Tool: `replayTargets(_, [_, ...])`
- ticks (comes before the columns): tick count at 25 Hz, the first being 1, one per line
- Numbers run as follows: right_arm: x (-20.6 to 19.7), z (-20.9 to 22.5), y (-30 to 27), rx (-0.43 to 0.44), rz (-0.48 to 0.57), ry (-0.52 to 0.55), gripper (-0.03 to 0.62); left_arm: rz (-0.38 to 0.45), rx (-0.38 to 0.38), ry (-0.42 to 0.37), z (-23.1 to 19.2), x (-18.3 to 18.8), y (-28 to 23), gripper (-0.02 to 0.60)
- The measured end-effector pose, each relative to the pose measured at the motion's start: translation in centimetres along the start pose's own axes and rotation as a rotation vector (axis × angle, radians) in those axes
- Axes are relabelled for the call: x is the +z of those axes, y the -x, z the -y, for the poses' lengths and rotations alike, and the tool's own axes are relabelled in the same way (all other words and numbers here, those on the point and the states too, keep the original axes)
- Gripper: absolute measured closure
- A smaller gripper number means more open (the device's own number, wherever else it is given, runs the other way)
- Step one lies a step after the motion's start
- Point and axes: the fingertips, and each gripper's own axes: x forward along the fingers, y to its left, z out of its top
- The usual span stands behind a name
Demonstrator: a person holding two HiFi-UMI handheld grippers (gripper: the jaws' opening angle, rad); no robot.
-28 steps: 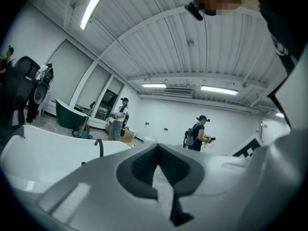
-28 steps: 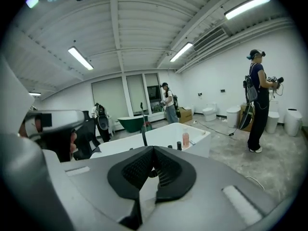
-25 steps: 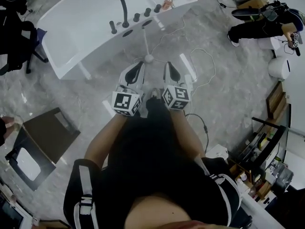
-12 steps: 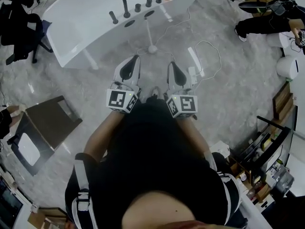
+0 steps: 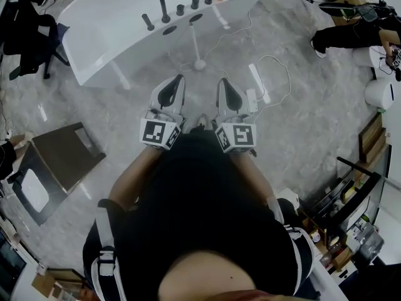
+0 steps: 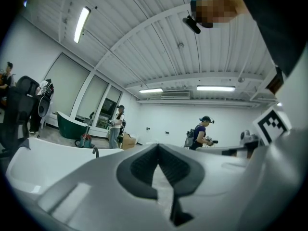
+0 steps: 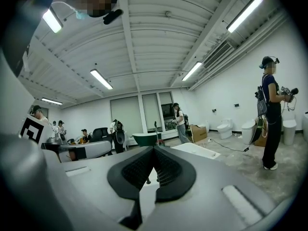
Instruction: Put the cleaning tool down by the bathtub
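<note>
With the left claw (image 5: 175, 80) and right claw (image 5: 222, 83) pressed together and empty, the white long-handled cleaning tool (image 5: 198, 63) rested at twelve o'clock beside the white bathtub (image 5: 113, 33), where a careless step might topple it.

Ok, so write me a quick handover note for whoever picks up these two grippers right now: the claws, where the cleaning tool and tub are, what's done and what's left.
Left claw: shut, nothing in it, held close in front of the body.
Right claw: shut, empty, alongside the left one.
Cleaning tool: lying on the floor right beside the white bathtub, round head toward the person, clear of both claws.
Done: the tool looks to be set down by the tub.
Left: probably nothing.
</note>
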Motion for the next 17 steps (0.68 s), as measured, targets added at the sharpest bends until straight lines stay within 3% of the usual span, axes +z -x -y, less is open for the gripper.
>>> replayTargets(17, [-0.11,0.77,0.53,0.001,-0.012,0.009,0.595,-0.021,-0.007,-0.015,1.06,-0.83,-0.37,0.572])
